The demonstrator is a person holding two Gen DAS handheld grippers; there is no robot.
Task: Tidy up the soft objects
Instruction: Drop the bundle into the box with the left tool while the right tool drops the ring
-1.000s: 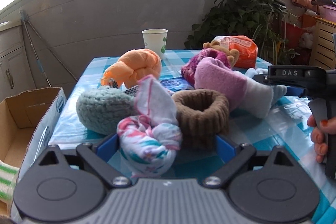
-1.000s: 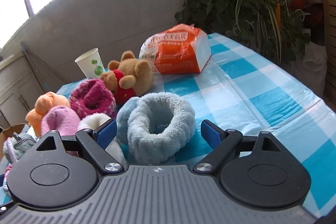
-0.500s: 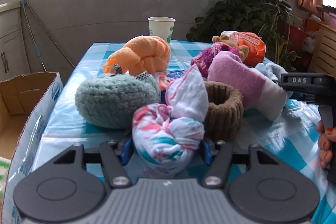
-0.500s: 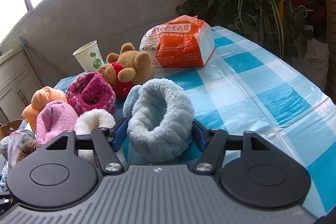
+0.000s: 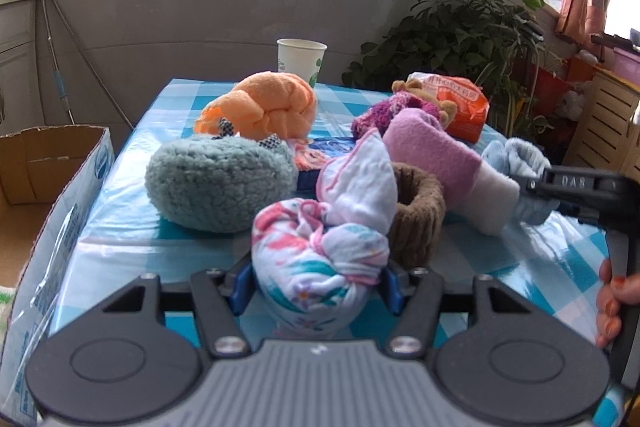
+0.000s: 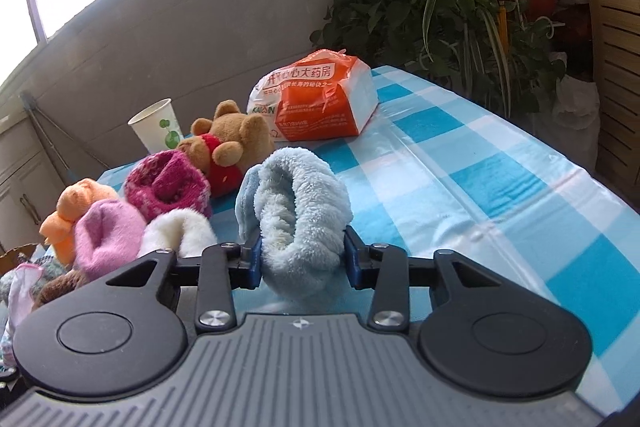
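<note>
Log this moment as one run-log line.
left gripper: shut on knotted cloth | right gripper: jaws just closing, shut on blue sock | both on table

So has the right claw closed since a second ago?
Yes. The right claw has just been closing on the blue sock, squeezing it narrower against the checked tablecloth.

I counted two grippers: the left gripper (image 5: pixel 318 285) and the right gripper (image 6: pixel 303 261). One paper cup (image 5: pixel 301 61) stood at the back, and one orange pharmacy bag (image 6: pixel 320 99). One teddy bear (image 6: pixel 228 143) was there. Among the soft rolls I made out one knotted floral cloth (image 5: pixel 320 259), one teal woolly bundle (image 5: pixel 218 183), one orange bundle (image 5: pixel 264 109), one brown knit ring (image 5: pixel 418 217), one magenta knit roll (image 6: pixel 168 187), one pink-and-white sock (image 5: pixel 448 163) and one pale blue fleece roll (image 6: pixel 300 215). One cardboard box (image 5: pixel 48 183) sat beside the table. I could not tell the potted plants apart well enough to count.
</note>
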